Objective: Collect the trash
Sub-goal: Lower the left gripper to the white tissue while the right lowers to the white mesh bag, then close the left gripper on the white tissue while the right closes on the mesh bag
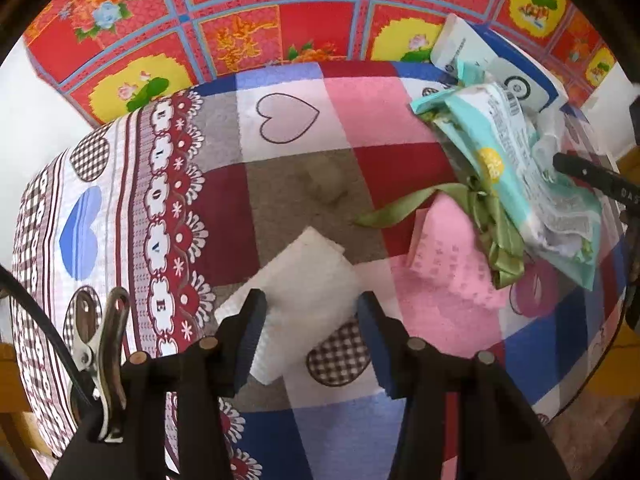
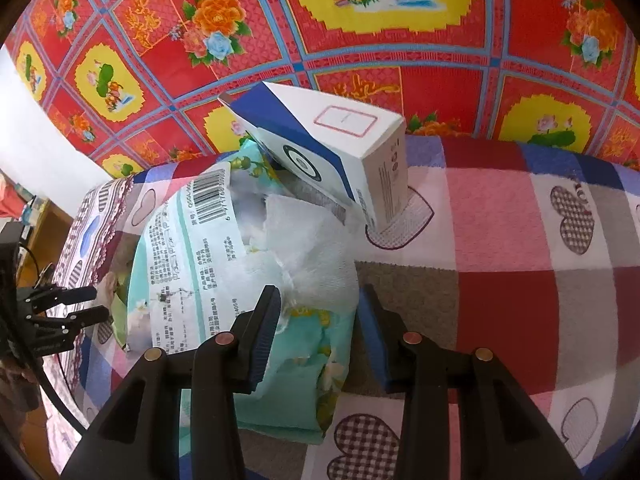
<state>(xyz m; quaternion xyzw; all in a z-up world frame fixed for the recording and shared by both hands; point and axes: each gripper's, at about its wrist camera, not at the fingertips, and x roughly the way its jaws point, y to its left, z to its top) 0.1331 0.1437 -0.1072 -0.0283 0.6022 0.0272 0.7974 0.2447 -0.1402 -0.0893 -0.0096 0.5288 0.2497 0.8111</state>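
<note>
Presently, the left gripper (image 1: 310,312) hangs over the near part of the patchwork tablecloth (image 1: 280,184) with its 2 blue-padded fingers spread apart. A white foam sheet (image 1: 298,280) lies flat on the cloth between and ahead of those fingers; whether either pad touches it cannot be told. Just beyond it to the right lies a pink paper slip (image 1: 430,248), and beside that a green ribbon (image 1: 472,216) trails out from under a teal plastic wrapper (image 1: 516,168). A blue-and-white carton (image 1: 500,64) sits at the far right of the table, behind the wrapper.

From the right wrist, the right gripper (image 2: 320,320) also stands apart, clamped on nothing. Its left finger lies over the teal wrapper (image 2: 192,256), which is torn open, with white tissue (image 2: 312,248) spilling from the mouth. Its right finger is over bare cloth (image 2: 500,280). The carton (image 2: 340,152) leans tilted, its lower corner on the cloth and one edge resting on the wrapper pile. The left gripper (image 2: 96,306) shows at the left edge of this view, beyond the wrapper. A red floral sheet (image 2: 360,52) covers the background behind the table.
</note>
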